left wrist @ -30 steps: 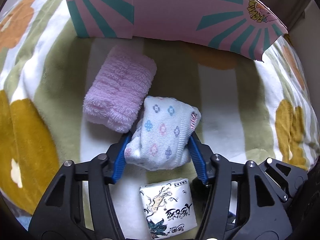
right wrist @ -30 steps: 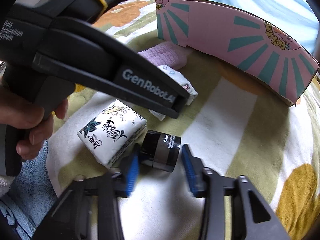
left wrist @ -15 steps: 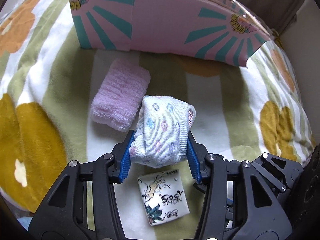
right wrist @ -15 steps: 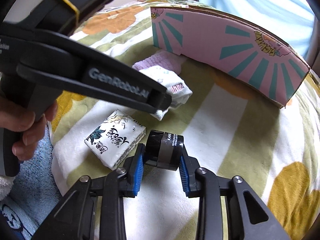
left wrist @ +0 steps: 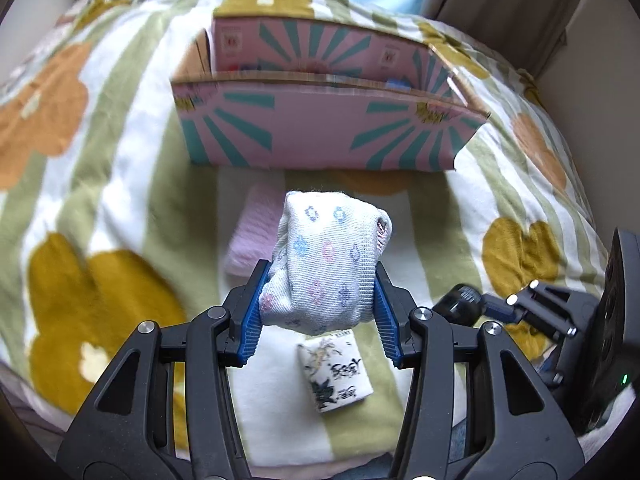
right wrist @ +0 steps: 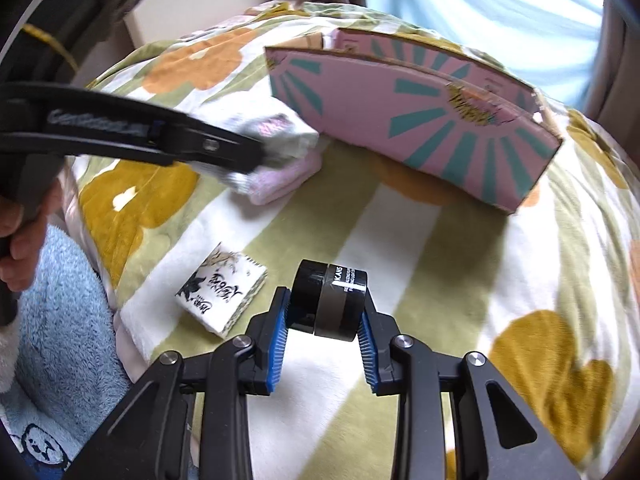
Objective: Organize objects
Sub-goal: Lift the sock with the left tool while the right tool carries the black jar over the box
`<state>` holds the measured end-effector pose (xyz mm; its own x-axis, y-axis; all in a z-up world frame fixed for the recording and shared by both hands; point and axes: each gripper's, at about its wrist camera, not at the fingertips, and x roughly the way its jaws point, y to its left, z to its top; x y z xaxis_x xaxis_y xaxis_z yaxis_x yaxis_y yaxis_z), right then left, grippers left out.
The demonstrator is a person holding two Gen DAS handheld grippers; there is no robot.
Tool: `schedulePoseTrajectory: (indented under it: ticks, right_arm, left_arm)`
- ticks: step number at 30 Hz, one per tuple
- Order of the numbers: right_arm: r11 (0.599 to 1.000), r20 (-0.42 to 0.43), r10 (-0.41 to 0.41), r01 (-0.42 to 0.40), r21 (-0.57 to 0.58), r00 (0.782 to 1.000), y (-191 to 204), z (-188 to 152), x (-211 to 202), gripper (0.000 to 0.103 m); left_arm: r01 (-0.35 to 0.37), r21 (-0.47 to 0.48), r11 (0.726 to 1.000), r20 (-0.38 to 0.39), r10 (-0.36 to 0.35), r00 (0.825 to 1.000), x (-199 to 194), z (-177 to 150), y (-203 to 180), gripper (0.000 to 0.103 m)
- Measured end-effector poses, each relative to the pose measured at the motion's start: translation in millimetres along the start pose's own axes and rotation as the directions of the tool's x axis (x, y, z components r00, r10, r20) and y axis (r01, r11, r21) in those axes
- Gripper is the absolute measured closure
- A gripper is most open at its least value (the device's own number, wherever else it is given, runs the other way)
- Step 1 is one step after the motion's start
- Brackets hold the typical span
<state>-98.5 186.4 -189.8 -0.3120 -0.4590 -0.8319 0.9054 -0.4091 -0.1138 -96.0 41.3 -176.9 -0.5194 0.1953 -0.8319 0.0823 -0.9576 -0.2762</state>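
Soft knit bulges from the left tool (left wrist: 318, 312), clamped on the rolled sock (left wrist: 326, 264); it could slip free short of the pink box (left wrist: 320, 136). The right tool (right wrist: 323, 330) pinches a black jar (right wrist: 329, 302) by its round sides, which may roll out.

- Two tools: the left tool (left wrist: 318, 308) and the right tool (right wrist: 323, 338).
- One rolled white sock bundle (left wrist: 328, 268) with small coloured flower marks.
- One fluffy pink sock bundle (left wrist: 252, 236).
- One small black jar (right wrist: 329, 304) with white lettering.
- One white tissue packet (left wrist: 335, 370) printed with black ink drawings.
- One pink cardboard box (left wrist: 320, 128) with teal sunray stripes; what lies inside it is too hidden to count.
- One flowered blanket (left wrist: 100, 160) in white, green, orange and mustard.
- One pale blue fluffy cloth (right wrist: 60, 340) at the blanket's edge.
- One bare hand (right wrist: 16, 240) of a person in view.
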Motion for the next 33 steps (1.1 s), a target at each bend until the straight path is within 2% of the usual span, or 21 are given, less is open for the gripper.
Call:
schedulePoseTrajectory:
  ticks: [12, 19, 26, 31, 33]
  right_arm:
    - [0.994, 0.015, -0.043, 0.041, 0.102, 0.999, -27.4, 36.7, -34.4, 0.074]
    - [0.988, 0.029, -0.071, 0.066, 0.143, 0.997, -44.9, 75.2, -55.1, 0.074]
    - [0.983, -0.005, -0.108, 0.107, 0.146, 0.994, -61.4, 117.2, -58.1, 0.074]
    - [0.978, -0.014, -0.072, 0.073, 0.197, 0.997, -77.2, 144.0, -54.0, 0.074]
    - [0.976, -0.019, -0.067, 0.069, 0.208, 0.998, -82.1, 153.8, -49.1, 0.074]
  left_arm:
    - [0.000, 0.075, 0.997, 0.080, -0.006, 0.997, -60.5, 32.9, 11.0, 0.058]
    - [0.005, 0.093, 0.996, 0.116, -0.016, 0.993, -88.7, 63.7, 19.4, 0.058]
    - [-0.002, 0.125, 0.992, 0.111, -0.012, 0.994, -97.8, 105.1, 25.0, 0.058]
    - [0.036, 0.100, 0.994, 0.072, -0.044, 0.996, -88.5, 138.4, 40.7, 0.058]
    - [0.026, 0.099, 0.995, 0.062, -0.032, 0.998, -81.5, 149.4, 46.5, 0.058]
